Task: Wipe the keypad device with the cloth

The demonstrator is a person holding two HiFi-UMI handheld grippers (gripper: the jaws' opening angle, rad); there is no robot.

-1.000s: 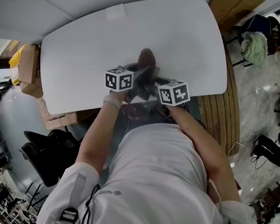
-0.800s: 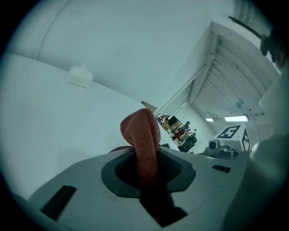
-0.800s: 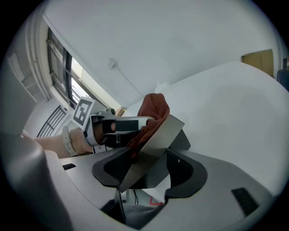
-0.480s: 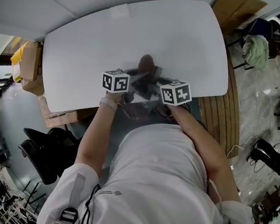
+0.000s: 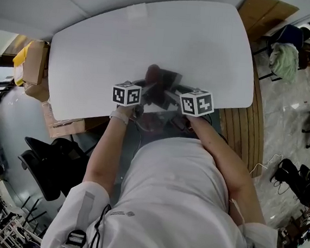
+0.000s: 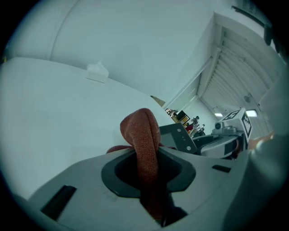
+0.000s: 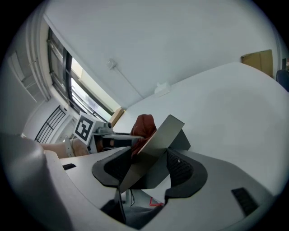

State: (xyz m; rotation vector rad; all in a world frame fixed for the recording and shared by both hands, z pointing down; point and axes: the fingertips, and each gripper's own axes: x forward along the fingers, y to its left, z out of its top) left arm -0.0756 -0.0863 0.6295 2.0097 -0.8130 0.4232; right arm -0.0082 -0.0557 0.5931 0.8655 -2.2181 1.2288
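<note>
A rust-red cloth (image 6: 142, 135) is pinched in my left gripper (image 6: 149, 173), its folded end sticking out past the jaws. My right gripper (image 7: 149, 164) is shut on the grey keypad device (image 7: 156, 144), held tilted above the white table (image 5: 152, 38). In the left gripper view the keypad device (image 6: 177, 136) shows its screen and buttons just right of the cloth. From the head view the cloth (image 5: 153, 74) and the keypad device (image 5: 166, 89) meet between the two marker cubes, near the table's front edge. The cloth (image 7: 143, 125) lies against the device's far side.
A small white paper piece (image 5: 136, 11) lies at the table's far edge. Cardboard boxes (image 5: 32, 68) stand left of the table, a black chair (image 5: 44, 164) below them. A wooden panel (image 5: 247, 124) and clutter lie on the floor to the right.
The cloth has slid left and slightly nearer across the device. The left marker cube has dropped a little toward the table's front edge. The right gripper barely moved.
</note>
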